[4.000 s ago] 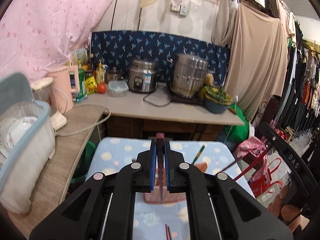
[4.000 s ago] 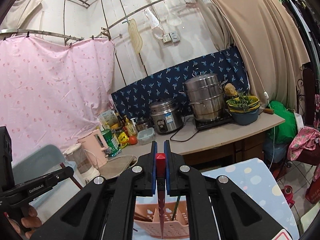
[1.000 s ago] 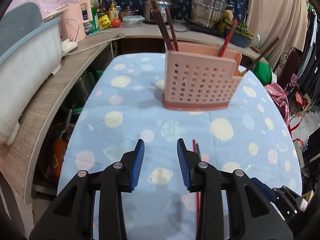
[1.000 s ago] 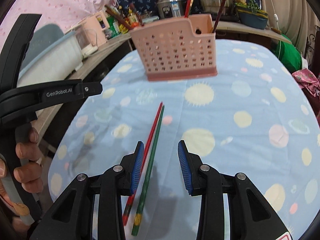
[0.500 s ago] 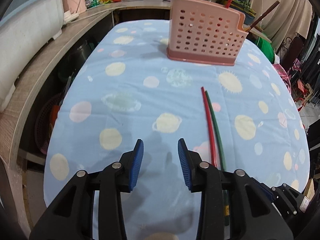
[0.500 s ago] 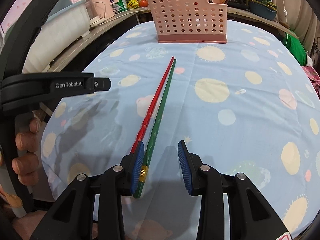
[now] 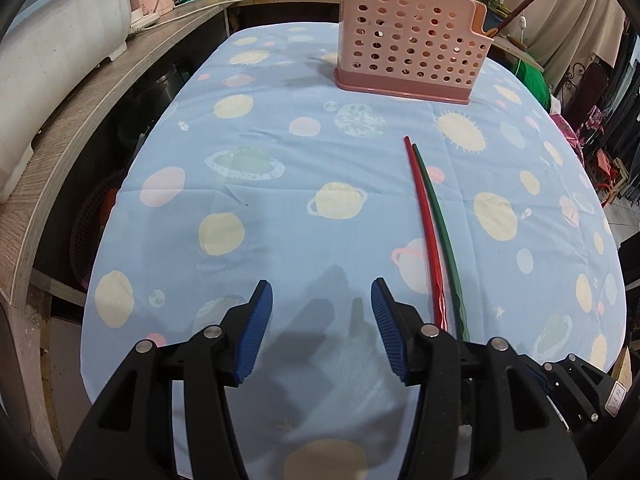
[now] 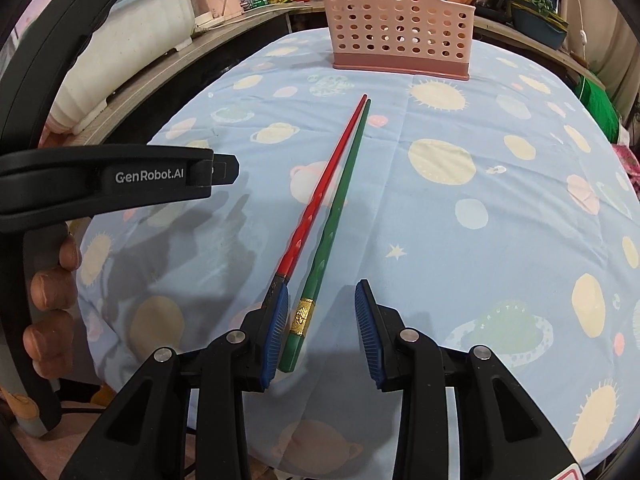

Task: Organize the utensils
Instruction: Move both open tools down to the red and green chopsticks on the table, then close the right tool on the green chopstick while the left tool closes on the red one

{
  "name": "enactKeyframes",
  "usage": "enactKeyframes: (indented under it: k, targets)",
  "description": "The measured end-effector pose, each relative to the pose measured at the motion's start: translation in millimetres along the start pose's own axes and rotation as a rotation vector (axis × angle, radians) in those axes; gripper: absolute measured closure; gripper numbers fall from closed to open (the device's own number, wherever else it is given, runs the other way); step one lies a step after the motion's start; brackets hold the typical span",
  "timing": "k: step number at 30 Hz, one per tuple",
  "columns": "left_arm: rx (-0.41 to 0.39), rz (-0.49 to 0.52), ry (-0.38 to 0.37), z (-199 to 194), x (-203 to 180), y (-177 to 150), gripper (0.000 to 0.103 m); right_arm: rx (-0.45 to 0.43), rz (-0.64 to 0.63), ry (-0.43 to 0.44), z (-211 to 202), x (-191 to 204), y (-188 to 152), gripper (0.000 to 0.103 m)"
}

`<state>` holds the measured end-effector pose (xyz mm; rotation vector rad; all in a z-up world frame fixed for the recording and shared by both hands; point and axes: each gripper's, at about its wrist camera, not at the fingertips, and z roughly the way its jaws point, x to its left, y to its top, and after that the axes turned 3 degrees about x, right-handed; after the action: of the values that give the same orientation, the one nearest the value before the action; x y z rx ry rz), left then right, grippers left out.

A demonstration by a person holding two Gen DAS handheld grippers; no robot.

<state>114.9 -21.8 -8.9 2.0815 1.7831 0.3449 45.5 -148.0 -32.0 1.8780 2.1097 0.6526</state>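
The left tongs (image 7: pixel 322 326) hang low over the blue planet-print cloth (image 7: pixel 280 184) with their jaws opening, nothing between them. The right tongs (image 8: pixel 322 326) stand at a middling gap, unclamped; the green chopstick (image 8: pixel 338 204) runs up between the pads toward 12 o'clock, and the red chopstick (image 8: pixel 320 188) lies just beside it at 11, its butt behind the left pad. On the worktop at 12 o'clock stands the pink perforated holder (image 8: pixel 400 24), well apart from both.
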Motion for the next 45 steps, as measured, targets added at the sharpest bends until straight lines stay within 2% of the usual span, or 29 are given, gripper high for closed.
enactKeyframes:
  k: [6, 10, 21, 24, 32, 39, 45]
  targets:
    - [0.003, 0.001, 0.003, 1, 0, -1, 0.052, -0.01, -0.022, -0.069, 0, 1, -3, 0.086]
    - [0.004, 0.004, -0.001, 0, -1, -2, 0.05, -0.019, 0.009, -0.071, -1, -7, -4, 0.096]
    - [0.021, 0.055, -0.03, 2, -21, -13, 0.05, -0.061, 0.155, -0.109, -7, -45, -6, 0.097]
    - [0.025, 0.066, -0.052, 1, -27, -16, 0.043, -0.068, 0.186, -0.106, -8, -52, -7, 0.096]
    - [0.047, 0.126, -0.08, 1, -45, -28, 0.041, -0.07, 0.208, -0.083, -8, -57, -7, 0.096]
    - [0.098, 0.127, -0.088, 10, -47, -37, 0.042, -0.07, 0.21, -0.081, -9, -57, -8, 0.096]
    - [0.105, 0.136, -0.082, 9, -47, -42, 0.042, -0.07, 0.211, -0.081, -9, -57, -8, 0.096]
